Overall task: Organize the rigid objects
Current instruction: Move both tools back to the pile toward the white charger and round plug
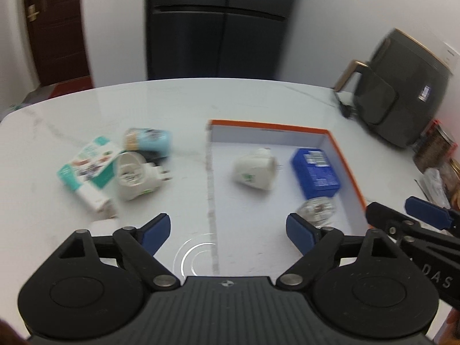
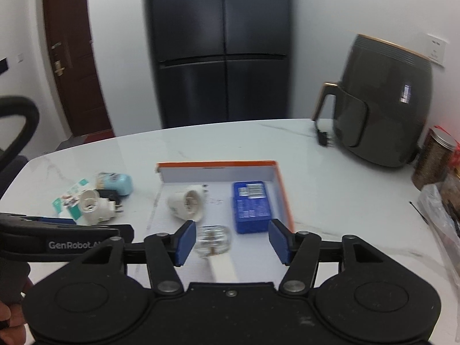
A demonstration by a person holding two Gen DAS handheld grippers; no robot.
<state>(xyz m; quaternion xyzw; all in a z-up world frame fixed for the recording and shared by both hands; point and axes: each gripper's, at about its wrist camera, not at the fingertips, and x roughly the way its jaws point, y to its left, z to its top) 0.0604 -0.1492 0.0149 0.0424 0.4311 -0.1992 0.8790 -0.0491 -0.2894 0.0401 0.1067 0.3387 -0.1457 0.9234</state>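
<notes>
An orange-rimmed white box (image 1: 348,155) (image 2: 283,192) lies on the white table. Inside it are a white plug adapter (image 1: 254,169) (image 2: 187,202), a blue carton (image 1: 314,171) (image 2: 251,207) and a clear plastic piece (image 1: 316,210) (image 2: 212,240). Left of the box lie a second white adapter (image 1: 133,176) (image 2: 93,207), a teal-and-white carton (image 1: 89,169) (image 2: 67,199) and a light-blue item (image 1: 151,141) (image 2: 118,184). My left gripper (image 1: 227,234) is open and empty above the box's left wall. My right gripper (image 2: 231,241) is open and empty over the box's near end; it also shows in the left wrist view (image 1: 414,215).
A dark air fryer (image 1: 402,86) (image 2: 385,100) stands at the back right of the table. Jars and bags (image 2: 437,158) crowd the right edge. A black fridge (image 2: 218,46) and a brown door (image 2: 74,57) are behind the table.
</notes>
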